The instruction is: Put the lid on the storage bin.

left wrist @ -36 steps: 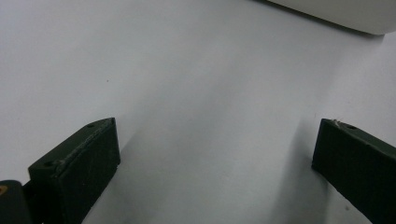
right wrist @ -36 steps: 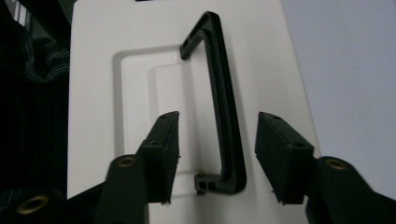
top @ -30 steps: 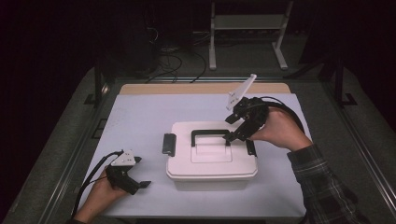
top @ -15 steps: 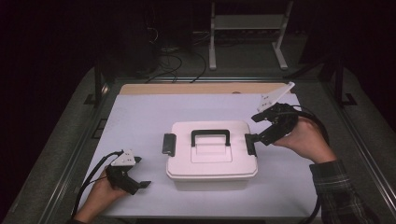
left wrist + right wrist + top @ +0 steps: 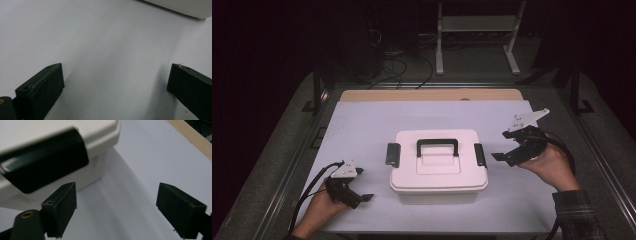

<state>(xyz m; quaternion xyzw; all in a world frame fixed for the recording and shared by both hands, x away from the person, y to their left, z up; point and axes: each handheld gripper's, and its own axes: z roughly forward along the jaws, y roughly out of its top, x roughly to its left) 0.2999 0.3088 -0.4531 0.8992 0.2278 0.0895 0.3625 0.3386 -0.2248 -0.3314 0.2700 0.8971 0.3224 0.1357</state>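
A white lidded box (image 5: 438, 167) with a black handle (image 5: 437, 146) and black side latches sits mid-table. My right gripper (image 5: 502, 155) hangs just right of the box's right latch (image 5: 480, 155), apart from it. Its jaws have just been opening and stand open with nothing between them. Its own view shows that latch (image 5: 43, 171) close ahead on the left, above the left pad (image 5: 61, 207). My left gripper (image 5: 366, 197) rests on the table at the front left, open and empty. The box's edge (image 5: 185, 7) lies far ahead of it.
A pale sheet (image 5: 362, 125) covers the table, with a wooden strip (image 5: 432, 95) along the far edge. Metal rails run down both sides. A stand (image 5: 474, 30) and cables sit on the dark floor beyond.
My right gripper has moved off the box handle, out to the right and down beside the right latch, with its jaws wider apart. The left gripper has stayed put.
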